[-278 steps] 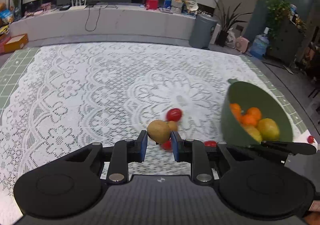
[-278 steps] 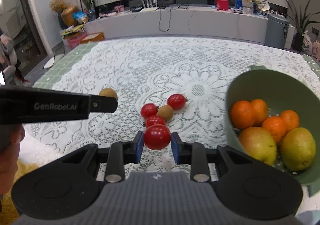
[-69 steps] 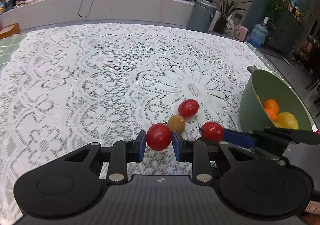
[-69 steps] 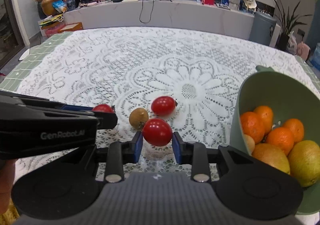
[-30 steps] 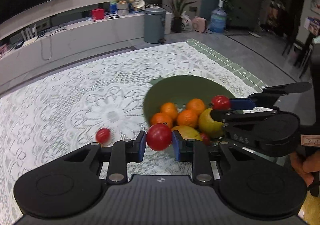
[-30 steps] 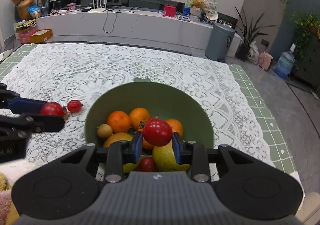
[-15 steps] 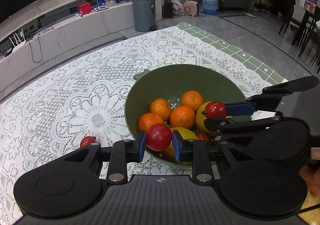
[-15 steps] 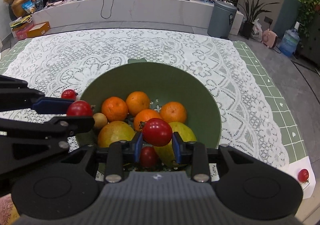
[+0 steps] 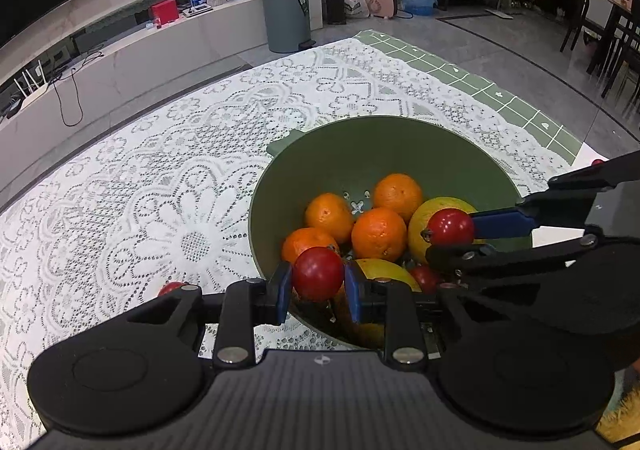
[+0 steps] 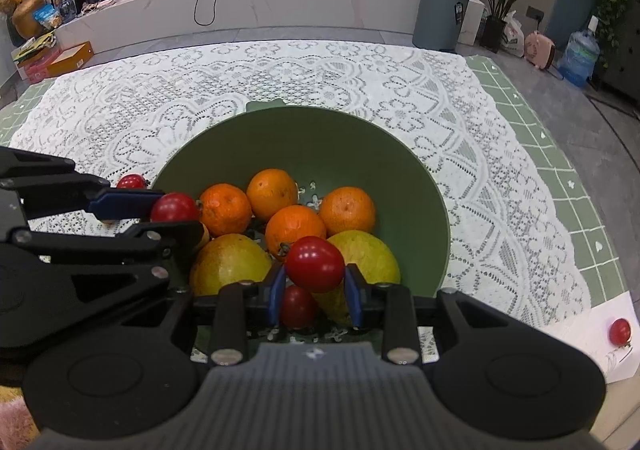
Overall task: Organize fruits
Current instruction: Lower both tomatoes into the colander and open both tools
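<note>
A green bowl (image 9: 360, 142) (image 10: 304, 130) on the lace cloth holds several oranges (image 9: 378, 234), yellow-green fruits (image 10: 230, 264) and a red tomato (image 10: 298, 306). My left gripper (image 9: 318, 282) is shut on a red tomato (image 9: 318, 274) above the bowl's near rim. My right gripper (image 10: 314, 282) is shut on another red tomato (image 10: 315, 258) over the fruit in the bowl; it shows from the side in the left wrist view (image 9: 450, 228). One loose tomato (image 9: 170, 288) (image 10: 130, 182) lies on the cloth left of the bowl.
A white lace cloth (image 9: 160, 170) covers the green gridded table. Another tomato (image 10: 620, 331) lies on a white sheet at the table's right corner. A low white cabinet, a grey bin (image 9: 286, 16) and plants stand beyond the table.
Both grippers carried their tomatoes from the cloth to over the bowl. In the last half second they moved slightly closer and lower over the fruit.
</note>
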### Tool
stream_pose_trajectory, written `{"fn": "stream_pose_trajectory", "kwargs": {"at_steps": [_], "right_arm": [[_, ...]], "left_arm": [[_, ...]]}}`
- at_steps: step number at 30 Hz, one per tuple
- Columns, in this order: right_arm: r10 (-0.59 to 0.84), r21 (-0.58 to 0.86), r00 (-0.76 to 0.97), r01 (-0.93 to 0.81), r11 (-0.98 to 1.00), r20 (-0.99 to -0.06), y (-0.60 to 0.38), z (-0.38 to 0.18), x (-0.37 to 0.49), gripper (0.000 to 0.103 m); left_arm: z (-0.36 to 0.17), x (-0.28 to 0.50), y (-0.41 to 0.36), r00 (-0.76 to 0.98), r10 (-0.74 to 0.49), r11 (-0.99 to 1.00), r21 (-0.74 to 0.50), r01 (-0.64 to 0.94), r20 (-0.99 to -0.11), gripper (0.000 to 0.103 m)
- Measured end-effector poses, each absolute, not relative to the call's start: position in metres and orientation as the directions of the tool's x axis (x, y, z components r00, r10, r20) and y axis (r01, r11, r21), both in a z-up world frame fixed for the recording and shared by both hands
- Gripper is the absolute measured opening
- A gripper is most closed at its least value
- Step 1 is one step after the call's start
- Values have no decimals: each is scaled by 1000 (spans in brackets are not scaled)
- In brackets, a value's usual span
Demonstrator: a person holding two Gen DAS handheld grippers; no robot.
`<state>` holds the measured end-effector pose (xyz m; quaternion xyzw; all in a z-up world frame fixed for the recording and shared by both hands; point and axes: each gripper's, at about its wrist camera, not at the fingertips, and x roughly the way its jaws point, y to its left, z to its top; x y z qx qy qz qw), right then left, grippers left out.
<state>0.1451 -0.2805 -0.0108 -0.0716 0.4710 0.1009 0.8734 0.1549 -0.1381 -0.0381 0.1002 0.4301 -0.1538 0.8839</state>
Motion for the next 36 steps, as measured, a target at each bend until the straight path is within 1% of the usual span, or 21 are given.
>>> {"fn": "stream_pose_trajectory", "kwargs": {"at_steps": [7, 13, 16, 17, 20, 23, 27, 28, 29, 30, 31, 32, 33, 36], "right_arm": [[93, -57, 541, -255, 965, -836, -276, -12, 144, 30], [96, -53, 542, -252, 966, -835, -276, -12, 144, 30], [96, -52, 542, -251, 967, -835, -277, -12, 144, 30], [98, -50, 543, -251, 967, -834, -277, -12, 144, 30], [103, -43, 550, -247, 968, -829, -278, -11, 143, 30], [110, -39, 560, -249, 968, -821, -279, -9, 141, 32], [111, -38, 578, -241, 970, -808, -280, -7, 138, 41], [112, -37, 581, -238, 971, -807, -281, -7, 137, 43], [113, -36, 581, -238, 971, -806, -281, -6, 137, 45], [116, -35, 580, -241, 970, -806, -281, -6, 137, 50], [119, -34, 578, -248, 968, -808, -280, -6, 137, 59], [130, -30, 574, -261, 965, -809, -279, -6, 136, 64], [144, -28, 575, -280, 960, -805, -277, -5, 135, 70], [137, -65, 589, -309, 949, -797, -270, -3, 130, 72]], "left_arm": [[-43, 160, -139, 574, -185, 933, 40, 358, -798, 31], [-45, 161, -137, 573, -194, 935, 26, 353, -796, 32], [-45, 161, -136, 574, -194, 937, 25, 350, -795, 33], [-44, 161, -136, 577, -190, 938, 27, 346, -794, 36], [-42, 159, -135, 586, -185, 941, 29, 336, -789, 36], [-39, 158, -134, 593, -181, 944, 30, 328, -785, 36], [-33, 155, -132, 607, -172, 947, 38, 318, -776, 36], [-30, 154, -131, 612, -169, 950, 38, 309, -773, 38], [-28, 153, -130, 620, -153, 955, 46, 293, -770, 43], [-26, 152, -128, 631, -137, 960, 56, 275, -764, 45], [-24, 151, -125, 638, -134, 962, 54, 266, -758, 56], [-21, 150, -121, 643, -145, 965, 37, 261, -752, 66], [-19, 149, -117, 645, -158, 966, 17, 257, -748, 67], [-12, 143, -109, 651, -161, 972, -3, 236, -742, 67]]}}
